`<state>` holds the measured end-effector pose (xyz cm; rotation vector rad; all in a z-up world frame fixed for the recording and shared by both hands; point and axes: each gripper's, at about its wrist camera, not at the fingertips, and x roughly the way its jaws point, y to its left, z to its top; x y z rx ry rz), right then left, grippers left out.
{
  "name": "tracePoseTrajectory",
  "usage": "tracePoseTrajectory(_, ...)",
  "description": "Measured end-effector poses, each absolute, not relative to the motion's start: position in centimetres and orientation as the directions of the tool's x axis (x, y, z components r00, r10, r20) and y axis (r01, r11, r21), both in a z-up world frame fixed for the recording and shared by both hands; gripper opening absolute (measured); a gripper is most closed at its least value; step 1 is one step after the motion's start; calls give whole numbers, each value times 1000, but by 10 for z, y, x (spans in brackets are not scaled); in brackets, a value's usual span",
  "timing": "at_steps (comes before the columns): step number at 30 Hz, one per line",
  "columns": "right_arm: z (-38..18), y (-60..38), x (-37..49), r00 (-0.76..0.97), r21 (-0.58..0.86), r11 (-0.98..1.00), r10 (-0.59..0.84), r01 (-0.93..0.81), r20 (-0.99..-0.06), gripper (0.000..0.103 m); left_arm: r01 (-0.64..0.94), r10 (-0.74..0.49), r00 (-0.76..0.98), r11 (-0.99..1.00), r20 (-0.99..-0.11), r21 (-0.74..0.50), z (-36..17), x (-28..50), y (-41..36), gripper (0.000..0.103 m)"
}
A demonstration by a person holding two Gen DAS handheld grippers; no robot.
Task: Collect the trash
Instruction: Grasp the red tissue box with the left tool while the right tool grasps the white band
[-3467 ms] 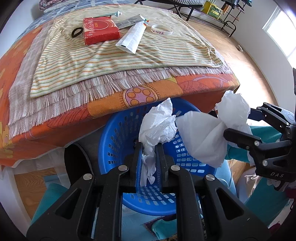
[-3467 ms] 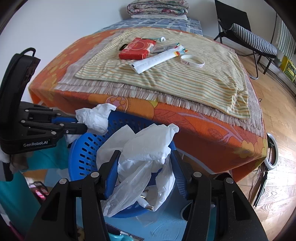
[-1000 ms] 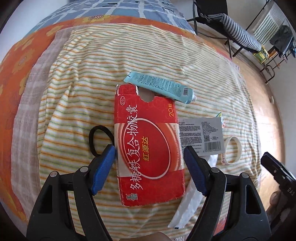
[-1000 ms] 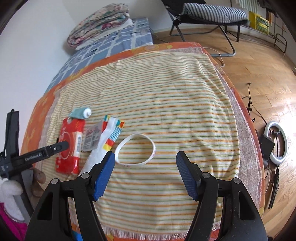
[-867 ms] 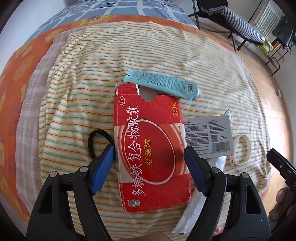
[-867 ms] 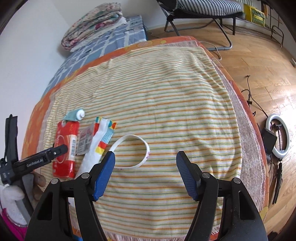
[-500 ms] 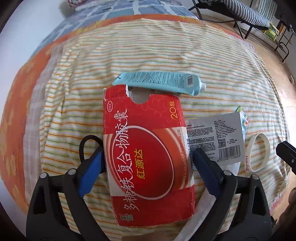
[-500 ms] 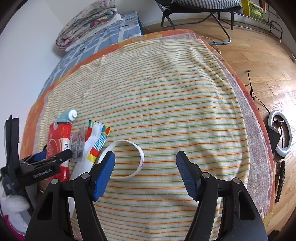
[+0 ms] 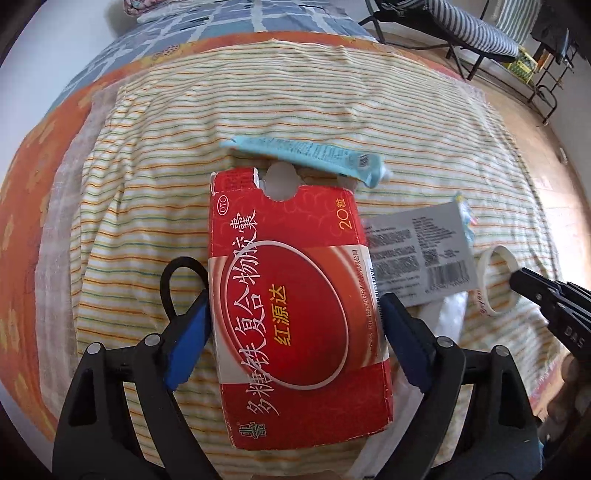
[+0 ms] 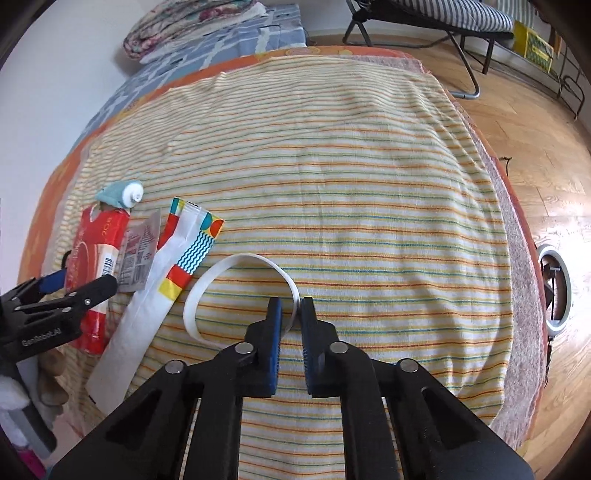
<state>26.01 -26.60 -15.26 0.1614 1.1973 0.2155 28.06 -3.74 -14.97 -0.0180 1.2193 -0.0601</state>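
Observation:
A red medicine box point(image 9: 295, 302) lies flat on the striped cloth; it also shows in the right wrist view point(image 10: 94, 258). My left gripper point(image 9: 295, 332) is open, its blue pads on either side of the box, touching or nearly touching its edges. My right gripper point(image 10: 290, 314) has closed on the rim of a white wristband point(image 10: 236, 291), which also shows in the left wrist view point(image 9: 496, 280). A teal tube point(image 9: 306, 155), a grey label packet point(image 9: 417, 251) and a long white wrapper point(image 10: 159, 291) lie beside the box.
A black hair tie point(image 9: 181, 284) lies left of the box. The striped cloth point(image 10: 351, 166) covers an orange bedspread point(image 9: 33, 177). Folded blankets point(image 10: 192, 26) sit at the far end. A folding chair point(image 10: 443, 18) and a ring light point(image 10: 554, 291) stand on the wooden floor to the right.
My left gripper moved closer around the red box. My right gripper advanced to the white wristband and closed its jaws on the rim.

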Motion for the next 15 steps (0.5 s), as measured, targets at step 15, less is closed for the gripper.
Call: tracePoseTrajectory(15,-111,-271,240,455,235,966,258,-107,-852,4,62,-140,378,990,-915,-126,-105,237,-23,90)
